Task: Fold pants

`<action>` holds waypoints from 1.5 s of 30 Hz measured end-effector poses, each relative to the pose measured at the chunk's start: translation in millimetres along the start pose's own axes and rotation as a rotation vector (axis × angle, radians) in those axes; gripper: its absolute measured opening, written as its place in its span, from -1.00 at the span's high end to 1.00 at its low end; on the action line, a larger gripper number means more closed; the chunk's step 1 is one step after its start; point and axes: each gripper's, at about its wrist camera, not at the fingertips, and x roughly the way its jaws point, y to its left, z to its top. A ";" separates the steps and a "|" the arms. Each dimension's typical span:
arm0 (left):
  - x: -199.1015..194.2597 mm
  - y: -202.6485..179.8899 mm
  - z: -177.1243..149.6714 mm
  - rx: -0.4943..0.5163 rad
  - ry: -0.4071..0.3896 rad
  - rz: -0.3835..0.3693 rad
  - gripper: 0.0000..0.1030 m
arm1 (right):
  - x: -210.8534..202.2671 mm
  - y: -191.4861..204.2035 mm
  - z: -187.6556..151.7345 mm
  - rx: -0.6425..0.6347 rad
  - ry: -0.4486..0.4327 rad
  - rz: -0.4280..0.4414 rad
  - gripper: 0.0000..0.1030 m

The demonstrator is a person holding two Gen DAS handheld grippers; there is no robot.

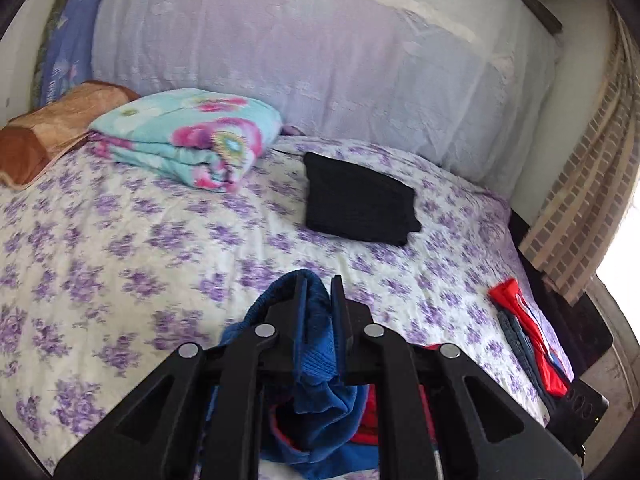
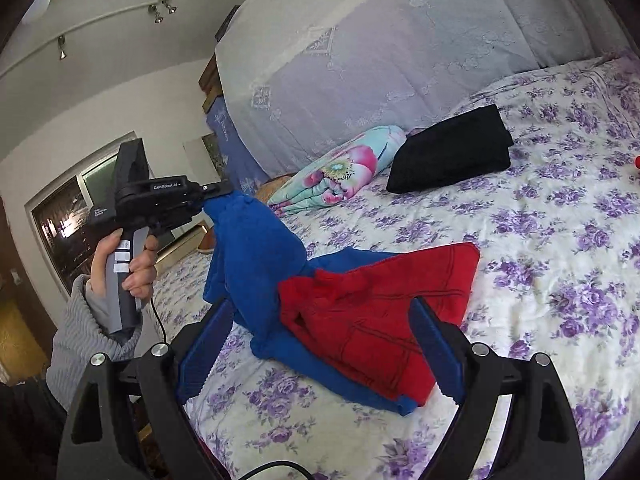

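**One corner up, the rest dragging**

Floral bedspread [image 1: 120, 248] fills the left wrist view, where the left hand-held gripper [image 1: 318, 292] is clamped on a blue edge of the pants [image 1: 316, 344].

Right wrist view: the right hand-held gripper [image 2: 316, 344] stands wide apart above the red-and-blue pants [image 2: 360, 312], partly bunched on the bed. Lifting one-sided could twist the cloth, or it may slip free.

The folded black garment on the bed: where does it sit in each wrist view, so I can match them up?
Left wrist: the folded black garment lies right of centre on the floral bedspread, beyond the left gripper.
Right wrist: upper right, the folded black garment lies past the blue-and-red pants.
Shared landmark: the folded floral blanket, just to its left in both.
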 end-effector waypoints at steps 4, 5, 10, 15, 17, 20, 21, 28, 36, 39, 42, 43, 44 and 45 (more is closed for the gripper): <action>-13.3 124.6 -8.3 -0.306 -0.020 0.081 0.79 | 8.2 -9.2 -2.7 0.055 0.033 -0.014 -0.74; -14.4 152.8 -15.8 -0.389 -0.019 0.094 0.86 | 11.2 -9.0 -3.8 0.065 0.042 -0.012 -0.74; -31.7 172.9 -46.1 -0.444 -0.012 -0.064 0.86 | 29.2 10.3 -5.6 0.016 0.091 -0.004 -0.74; -31.1 122.2 -88.7 -0.349 0.107 -0.200 0.85 | 44.3 37.2 -5.8 -0.052 0.119 0.013 -0.74; -26.5 128.3 -111.5 -0.403 0.150 -0.213 0.85 | 52.7 53.7 -4.0 -0.110 0.136 0.016 -0.74; -28.3 139.0 -127.1 -0.410 0.171 -0.191 0.85 | 80.0 96.4 -2.6 -0.281 0.184 0.020 -0.74; -33.9 142.8 -126.4 -0.402 0.155 -0.162 0.85 | 93.1 115.0 -3.9 -0.355 0.198 0.024 -0.74; -68.9 156.6 -116.9 -0.280 0.107 0.087 0.55 | 204.9 218.0 -19.7 -0.684 0.293 0.033 -0.45; -49.4 141.1 -127.9 -0.191 0.171 0.023 0.15 | 253.0 186.1 15.7 -0.518 0.338 0.038 0.92; -27.2 127.1 -125.1 -0.162 0.200 -0.008 0.15 | 231.3 155.2 45.0 -0.320 0.276 0.100 0.95; -1.3 104.3 -120.9 -0.079 0.214 0.016 0.14 | 218.6 134.3 61.5 -0.223 0.247 0.130 0.95; 7.1 97.8 -118.5 -0.051 0.217 0.039 0.15 | 217.5 130.8 63.7 -0.215 0.243 0.132 0.95; 15.3 94.8 -115.6 -0.041 0.216 0.066 0.15 | 215.9 127.7 64.5 -0.208 0.238 0.132 0.95; 21.0 95.8 -112.7 -0.048 0.209 0.078 0.15 | 214.7 124.5 64.7 -0.196 0.232 0.135 0.95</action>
